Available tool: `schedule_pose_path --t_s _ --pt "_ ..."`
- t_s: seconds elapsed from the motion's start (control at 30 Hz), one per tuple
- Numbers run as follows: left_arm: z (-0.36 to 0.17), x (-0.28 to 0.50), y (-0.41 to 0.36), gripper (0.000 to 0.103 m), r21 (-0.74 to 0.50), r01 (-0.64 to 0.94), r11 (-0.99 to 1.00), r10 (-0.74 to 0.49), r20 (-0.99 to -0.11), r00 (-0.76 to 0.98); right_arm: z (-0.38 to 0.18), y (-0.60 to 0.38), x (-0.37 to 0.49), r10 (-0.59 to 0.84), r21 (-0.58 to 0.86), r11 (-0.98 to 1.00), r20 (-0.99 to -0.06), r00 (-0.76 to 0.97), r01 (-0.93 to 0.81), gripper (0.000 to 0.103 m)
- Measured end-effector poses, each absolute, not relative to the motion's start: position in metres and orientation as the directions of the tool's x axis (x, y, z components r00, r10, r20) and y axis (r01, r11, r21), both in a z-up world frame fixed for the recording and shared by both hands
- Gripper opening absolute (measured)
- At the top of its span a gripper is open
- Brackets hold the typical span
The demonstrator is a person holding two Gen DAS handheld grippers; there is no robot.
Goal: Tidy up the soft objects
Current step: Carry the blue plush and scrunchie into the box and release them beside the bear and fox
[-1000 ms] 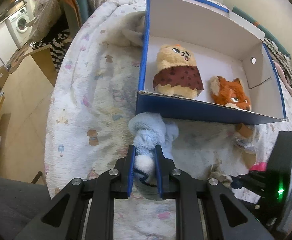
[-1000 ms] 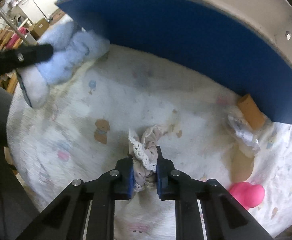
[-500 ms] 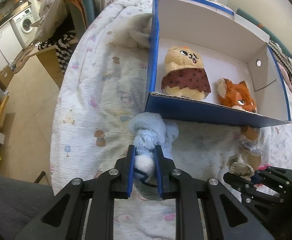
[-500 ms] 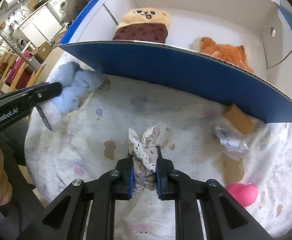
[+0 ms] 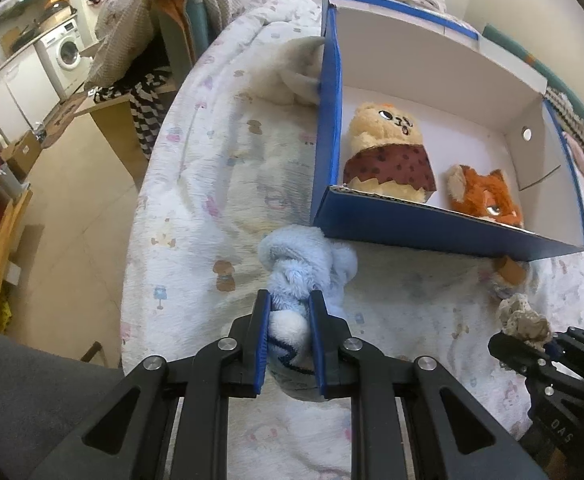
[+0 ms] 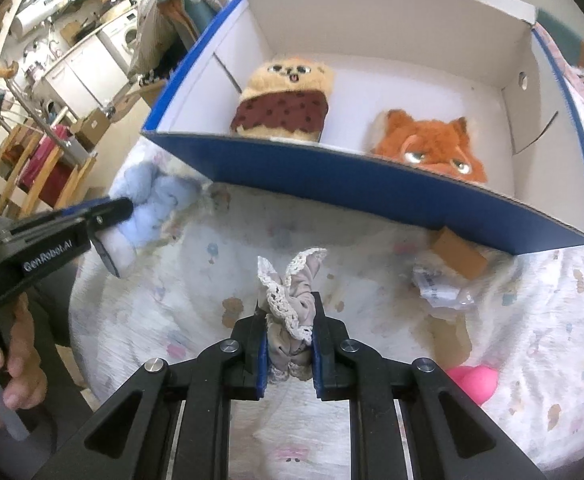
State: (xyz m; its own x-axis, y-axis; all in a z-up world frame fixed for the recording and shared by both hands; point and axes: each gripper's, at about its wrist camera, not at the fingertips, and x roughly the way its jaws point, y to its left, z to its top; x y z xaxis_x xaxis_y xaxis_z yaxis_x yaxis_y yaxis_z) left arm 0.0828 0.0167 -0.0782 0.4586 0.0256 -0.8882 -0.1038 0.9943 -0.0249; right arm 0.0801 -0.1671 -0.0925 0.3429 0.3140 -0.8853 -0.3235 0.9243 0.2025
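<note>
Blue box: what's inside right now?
Inside the blue box: a tan plush and an orange fox plush. Its front wall hides their lower parts.

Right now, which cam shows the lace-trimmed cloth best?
Right wrist: the lace-trimmed cloth sits centre frame, clamped in the right tool, lace edge clear. Left wrist shows it only small at the right edge.

The right hand-held gripper (image 6: 289, 344) pinches a lace-trimmed cloth (image 6: 292, 300) above the bed (image 6: 372, 264); the blue box (image 6: 372, 188) sits toward twelve o'clock.
</note>
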Motion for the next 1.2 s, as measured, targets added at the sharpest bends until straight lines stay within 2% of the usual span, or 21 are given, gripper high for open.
schedule_pose_path --t_s 0.23,0.4,0.87,1.2 --pt "-0.061 0.068 0.031 0.017 -0.100 -0.190 0.977 0.009 -0.864 0.503 -0.068 -0.183 0.063 0.340 0.221 0.928 -0.831 0.441 -0.299 0.018" --pt "-0.032 0.059 0.039 0.017 -0.115 -0.229 0.967 0.041 -0.812 0.582 -0.043 -0.199 0.059 0.338 0.234 0.938 -0.775 0.534 -0.254 0.018" --pt "0.031 0.090 0.027 0.017 -0.123 -0.172 0.977 0.034 -0.714 0.699 0.029 -0.240 0.087 0.360 0.315 0.928 -0.626 0.692 -0.198 0.018" --pt "0.056 0.146 0.005 0.017 -0.109 -0.110 0.988 0.011 -0.663 0.748 0.046 -0.246 0.136 0.333 0.293 0.937 -0.584 0.740 -0.191 0.018"
